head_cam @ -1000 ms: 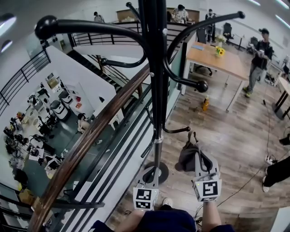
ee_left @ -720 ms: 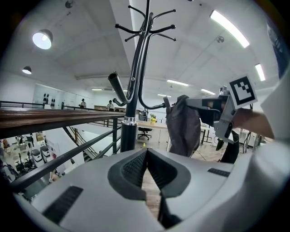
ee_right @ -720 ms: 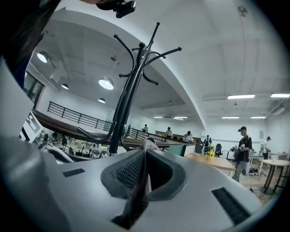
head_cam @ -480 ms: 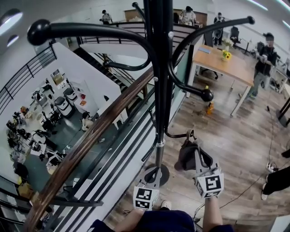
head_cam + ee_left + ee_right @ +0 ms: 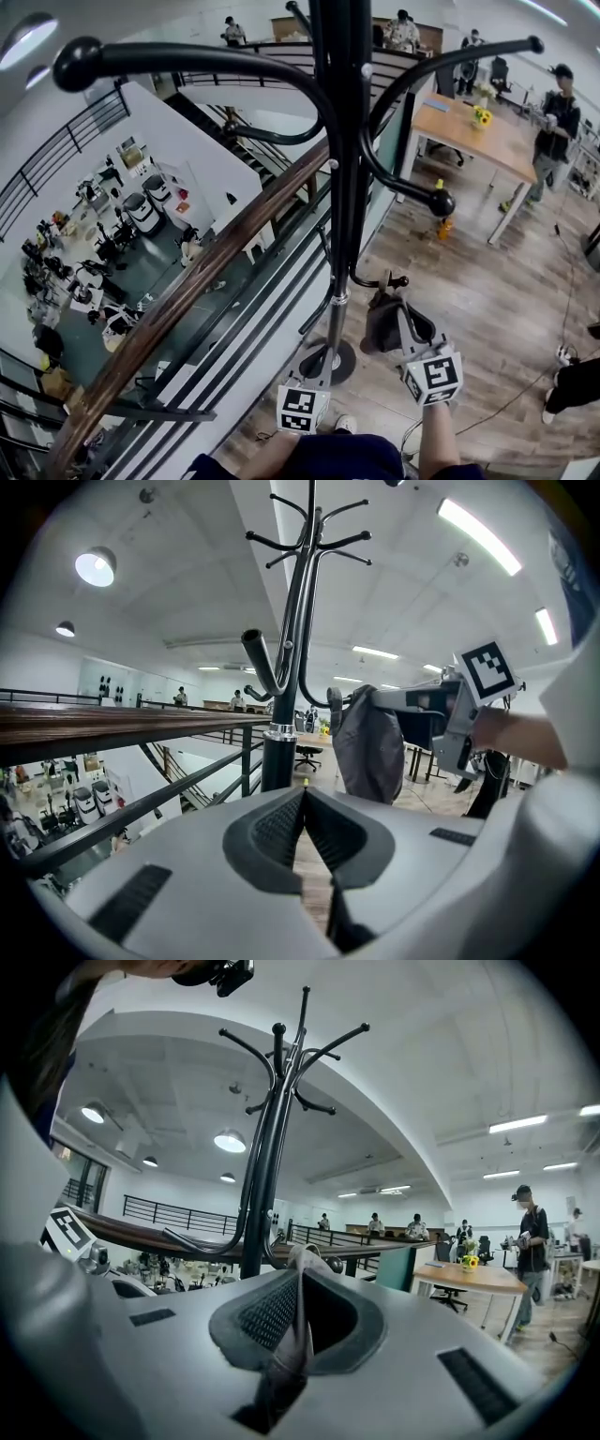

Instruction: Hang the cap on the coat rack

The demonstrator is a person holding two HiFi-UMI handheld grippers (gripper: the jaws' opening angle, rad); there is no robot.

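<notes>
The black coat rack (image 5: 342,187) rises straight up in front of me, its curved arms ending in ball tips. My right gripper (image 5: 397,321) is shut on a dark grey cap (image 5: 380,328), which hangs just below a low hook (image 5: 392,280) of the rack. In the right gripper view the cap's fabric (image 5: 286,1358) is pinched between the pads, with the rack (image 5: 267,1147) just beyond. My left gripper (image 5: 315,364) is low by the rack's base (image 5: 323,361). Its jaws are shut with nothing between them (image 5: 304,791), and its view shows the cap (image 5: 367,747) to the right.
A wooden handrail (image 5: 206,272) over black bars runs diagonally left of the rack, with a drop to a lower floor behind it. On the right stand a wooden table (image 5: 473,131), an orange bottle (image 5: 445,228) and a person (image 5: 558,112). A cable (image 5: 525,380) lies on the floor.
The right gripper has carried the cap a little closer to the rack's low hook. The left gripper has stayed where it was.
</notes>
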